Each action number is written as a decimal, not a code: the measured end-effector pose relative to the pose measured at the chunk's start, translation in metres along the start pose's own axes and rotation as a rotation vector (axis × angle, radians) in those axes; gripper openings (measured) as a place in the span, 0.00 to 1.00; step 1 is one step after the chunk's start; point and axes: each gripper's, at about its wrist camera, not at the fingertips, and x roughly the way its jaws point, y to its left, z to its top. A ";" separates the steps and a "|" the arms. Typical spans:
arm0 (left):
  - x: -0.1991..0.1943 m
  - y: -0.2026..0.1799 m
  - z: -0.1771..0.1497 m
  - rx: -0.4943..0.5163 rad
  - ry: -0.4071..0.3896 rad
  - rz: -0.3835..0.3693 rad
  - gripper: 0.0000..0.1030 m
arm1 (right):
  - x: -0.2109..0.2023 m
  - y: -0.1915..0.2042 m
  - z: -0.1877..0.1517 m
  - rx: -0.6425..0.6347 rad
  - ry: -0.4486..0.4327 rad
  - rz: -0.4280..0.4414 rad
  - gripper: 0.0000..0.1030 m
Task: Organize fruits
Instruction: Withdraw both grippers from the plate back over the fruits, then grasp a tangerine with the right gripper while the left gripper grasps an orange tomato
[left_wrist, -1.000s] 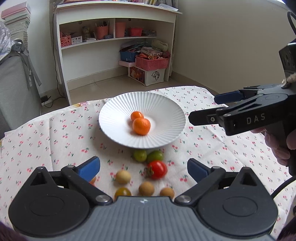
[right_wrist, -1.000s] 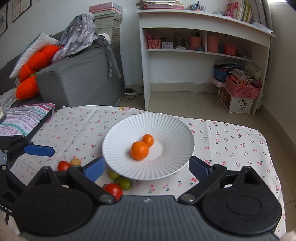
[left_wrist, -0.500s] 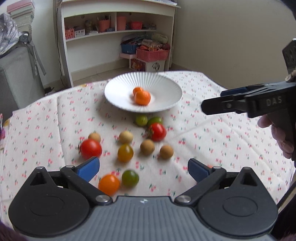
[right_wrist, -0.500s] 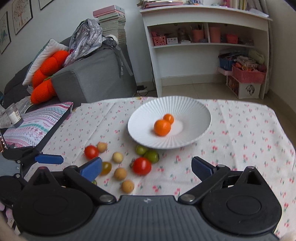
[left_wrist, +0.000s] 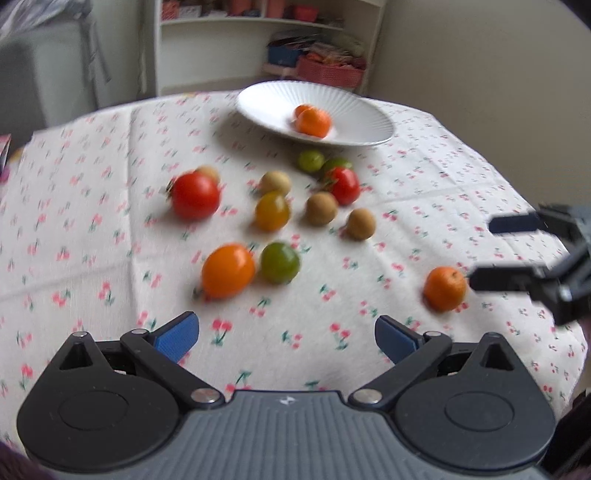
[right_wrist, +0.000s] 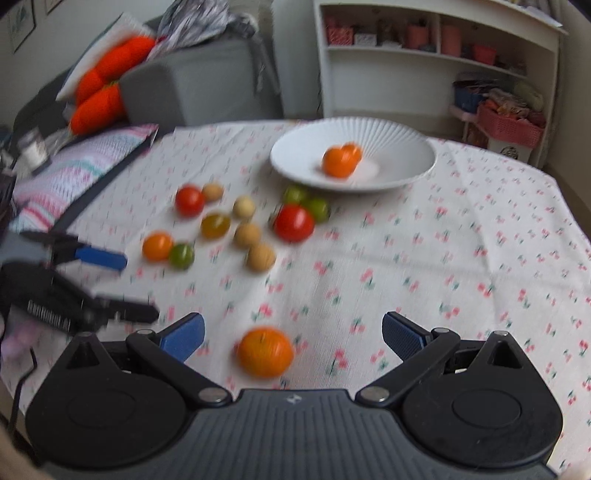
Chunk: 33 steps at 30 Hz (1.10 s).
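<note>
A white ribbed plate (left_wrist: 343, 99) (right_wrist: 402, 142) at the table's far side holds two small oranges (left_wrist: 313, 122) (right_wrist: 338, 161). Several tomatoes, green fruits and brown longans lie loose on the cloth before it, among them a red tomato (left_wrist: 195, 195) and an orange tomato (left_wrist: 227, 270). A lone orange (right_wrist: 265, 352) (left_wrist: 444, 288) lies near the front edge. My right gripper (right_wrist: 293, 334) stands open, the lone orange lying between its fingers and untouched. My left gripper (left_wrist: 286, 336) is open and empty, just short of the orange tomato.
A cherry-print cloth (left_wrist: 92, 258) covers the table. A striped cushion (right_wrist: 74, 173) lies at its left edge, a grey sofa (right_wrist: 195, 81) with orange pillows behind. A white shelf unit (right_wrist: 436, 55) and a pink basket (right_wrist: 509, 125) stand past the far edge.
Both grippers have pulled back from the plate and sunk toward the table. More loose fruit has come into view, and the lone orange now lies between the right fingers.
</note>
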 end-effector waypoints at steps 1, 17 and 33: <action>0.002 0.002 -0.002 -0.013 0.004 0.005 0.87 | 0.002 0.002 -0.003 -0.004 0.011 0.001 1.00; 0.006 0.000 -0.014 0.095 -0.083 0.075 0.84 | 0.021 0.015 -0.020 -0.091 0.102 -0.020 0.95; 0.009 0.004 -0.003 0.071 -0.148 0.105 0.42 | 0.021 0.022 -0.012 -0.138 0.088 -0.004 0.57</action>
